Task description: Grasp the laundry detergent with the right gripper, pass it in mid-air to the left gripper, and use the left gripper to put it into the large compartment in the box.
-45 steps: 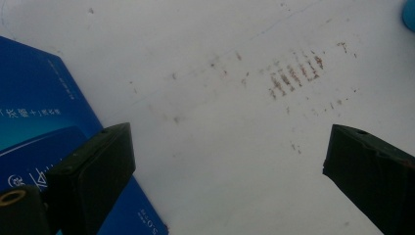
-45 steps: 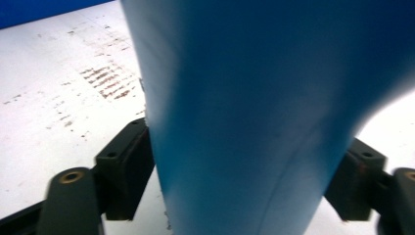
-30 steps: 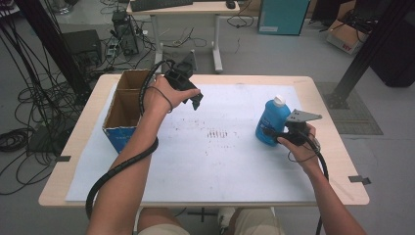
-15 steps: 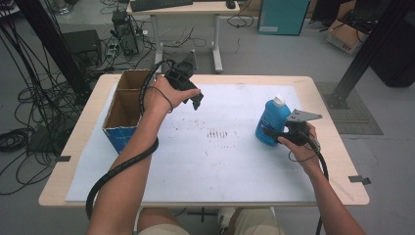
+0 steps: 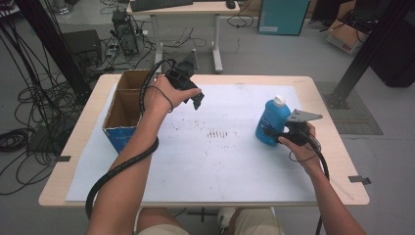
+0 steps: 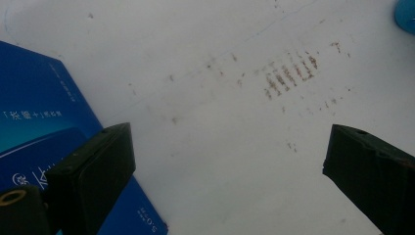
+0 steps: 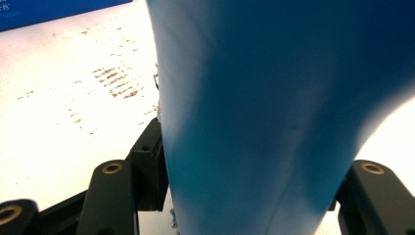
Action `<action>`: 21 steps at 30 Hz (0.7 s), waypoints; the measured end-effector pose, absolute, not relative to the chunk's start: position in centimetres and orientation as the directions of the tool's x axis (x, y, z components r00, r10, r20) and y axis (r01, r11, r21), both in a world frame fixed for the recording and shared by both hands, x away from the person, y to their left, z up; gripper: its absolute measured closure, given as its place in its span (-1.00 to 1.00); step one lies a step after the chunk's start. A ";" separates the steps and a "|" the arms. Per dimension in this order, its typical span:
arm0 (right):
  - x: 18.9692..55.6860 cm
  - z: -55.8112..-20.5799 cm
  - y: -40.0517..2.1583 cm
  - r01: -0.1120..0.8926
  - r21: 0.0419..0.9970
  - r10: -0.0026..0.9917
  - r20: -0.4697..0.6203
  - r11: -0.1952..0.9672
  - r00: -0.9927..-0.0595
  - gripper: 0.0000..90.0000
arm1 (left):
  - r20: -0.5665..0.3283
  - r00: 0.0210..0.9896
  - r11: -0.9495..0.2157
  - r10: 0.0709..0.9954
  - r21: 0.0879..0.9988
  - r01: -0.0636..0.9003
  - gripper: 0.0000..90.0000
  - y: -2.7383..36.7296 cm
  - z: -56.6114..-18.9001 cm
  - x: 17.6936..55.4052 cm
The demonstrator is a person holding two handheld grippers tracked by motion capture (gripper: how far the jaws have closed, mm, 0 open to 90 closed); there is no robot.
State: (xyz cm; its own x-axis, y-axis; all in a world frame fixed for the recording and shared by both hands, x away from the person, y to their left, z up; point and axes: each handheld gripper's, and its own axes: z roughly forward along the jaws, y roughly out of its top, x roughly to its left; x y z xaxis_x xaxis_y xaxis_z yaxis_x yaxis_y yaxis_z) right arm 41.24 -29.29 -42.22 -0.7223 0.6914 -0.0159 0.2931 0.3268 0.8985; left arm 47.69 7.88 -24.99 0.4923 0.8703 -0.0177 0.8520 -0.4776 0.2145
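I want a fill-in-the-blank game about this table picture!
1. The right gripper is shut on the blue ____.
2. The bottle has a cap coloured ____.
3. The left gripper is open and holds ____.
4. The cardboard box stands on the person's ____ side of the table.

Missing words: bottle; white; nothing; left

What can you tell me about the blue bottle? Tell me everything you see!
The blue bottle looks like smooth, shiny plastic, with a white cap on top and a wider body that narrows toward the neck. It stands upright at the right side of the table, on the white sheet. The right tool has its black jaws pressed against both sides of the bottle's lower body. Up close in the right gripper view, its side is plain blue; no label can be read.
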 end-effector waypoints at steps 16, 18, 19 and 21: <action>41.2 -42.2 -29.3 0.305 0.897 0.699 -0.006 0.319 -0.715 -0.05 | -0.011 0.494 -0.480 0.870 0.215 0.851 -0.88 7.9 -24.7 47.6; 41.2 -42.2 -29.3 0.305 0.897 0.700 -0.007 0.320 -0.714 -0.04 | -0.013 0.493 -0.479 0.870 0.215 0.851 -0.88 7.9 -24.7 47.6; 41.2 -42.2 -29.3 0.305 0.897 0.700 -0.007 0.320 -0.714 -0.04 | -0.013 0.493 -0.479 0.870 0.215 0.851 -0.88 7.9 -24.7 47.6; 41.2 -42.2 -29.3 0.306 0.897 0.700 -0.006 0.319 -0.714 -0.04 | -0.013 0.492 -0.478 0.870 0.215 0.851 -0.88 7.9 -24.7 47.6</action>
State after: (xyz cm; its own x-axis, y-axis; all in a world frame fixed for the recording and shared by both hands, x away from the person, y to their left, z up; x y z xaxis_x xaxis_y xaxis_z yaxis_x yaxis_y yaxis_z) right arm 41.22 -29.29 -42.18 -0.7139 0.7002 -0.0060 0.3057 0.3193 0.8970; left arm 47.63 7.91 -24.65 0.4922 0.8704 -0.0128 0.8514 -0.4783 0.2151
